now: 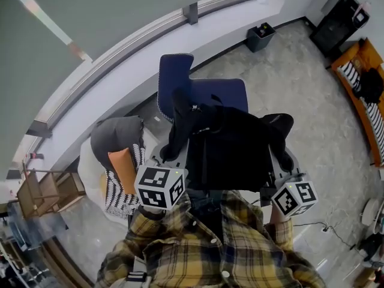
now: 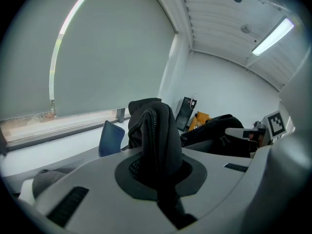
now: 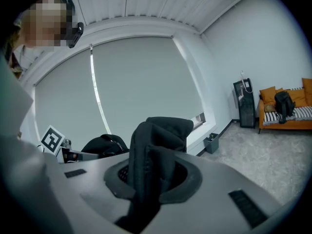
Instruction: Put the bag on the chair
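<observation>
A black bag (image 1: 231, 149) hangs in the air between my two grippers, over the seat of a blue office chair (image 1: 216, 93) whose backrest (image 1: 175, 77) stands at the far side. My left gripper (image 1: 170, 153) is shut on a black strap of the bag (image 2: 155, 140) at its left side. My right gripper (image 1: 281, 158) is shut on a folded black strap of the bag (image 3: 157, 152) at its right side. The chair's backrest (image 2: 111, 136) shows beyond the strap in the left gripper view. The bag hides most of the seat.
A grey armchair (image 1: 117, 135) with an orange cushion (image 1: 123, 170) stands left of the chair. A dark bin (image 1: 260, 36) sits by the window wall. An orange sofa (image 1: 360, 83) and a black cabinet (image 1: 342, 20) are at the right, a wooden stool (image 1: 45, 191) at the far left.
</observation>
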`<state>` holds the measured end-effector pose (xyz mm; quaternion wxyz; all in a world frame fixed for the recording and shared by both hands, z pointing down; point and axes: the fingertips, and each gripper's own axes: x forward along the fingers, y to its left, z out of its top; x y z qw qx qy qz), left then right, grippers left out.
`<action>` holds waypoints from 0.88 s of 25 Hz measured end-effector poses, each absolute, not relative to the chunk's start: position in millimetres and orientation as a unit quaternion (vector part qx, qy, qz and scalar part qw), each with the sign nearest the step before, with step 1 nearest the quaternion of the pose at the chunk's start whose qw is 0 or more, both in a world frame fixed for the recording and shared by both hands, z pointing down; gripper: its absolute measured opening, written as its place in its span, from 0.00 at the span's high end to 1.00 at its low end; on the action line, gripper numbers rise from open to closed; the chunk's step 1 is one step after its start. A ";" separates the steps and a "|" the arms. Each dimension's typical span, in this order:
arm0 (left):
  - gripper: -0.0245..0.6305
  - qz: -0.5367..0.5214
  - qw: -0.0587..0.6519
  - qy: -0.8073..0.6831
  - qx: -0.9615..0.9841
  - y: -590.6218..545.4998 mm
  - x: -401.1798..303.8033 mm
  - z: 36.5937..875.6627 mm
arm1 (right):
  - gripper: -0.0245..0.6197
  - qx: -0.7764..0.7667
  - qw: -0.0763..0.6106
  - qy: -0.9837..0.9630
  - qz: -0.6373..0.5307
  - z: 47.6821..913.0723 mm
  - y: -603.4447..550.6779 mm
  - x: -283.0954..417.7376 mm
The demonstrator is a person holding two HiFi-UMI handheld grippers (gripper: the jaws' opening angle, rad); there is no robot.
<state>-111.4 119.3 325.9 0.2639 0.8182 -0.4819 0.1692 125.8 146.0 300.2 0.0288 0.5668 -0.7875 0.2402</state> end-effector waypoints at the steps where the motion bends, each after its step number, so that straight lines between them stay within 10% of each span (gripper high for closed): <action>1: 0.91 0.168 0.268 -0.481 0.817 118.0 -112.5 327.4 | 0.85 0.567 0.033 -0.787 0.240 300.0 144.5 124.8; 22: 0.91 0.172 0.300 -0.527 0.776 -17.3 -77.0 350.6 | 0.85 0.523 0.066 -0.812 0.252 316.8 -17.0 161.9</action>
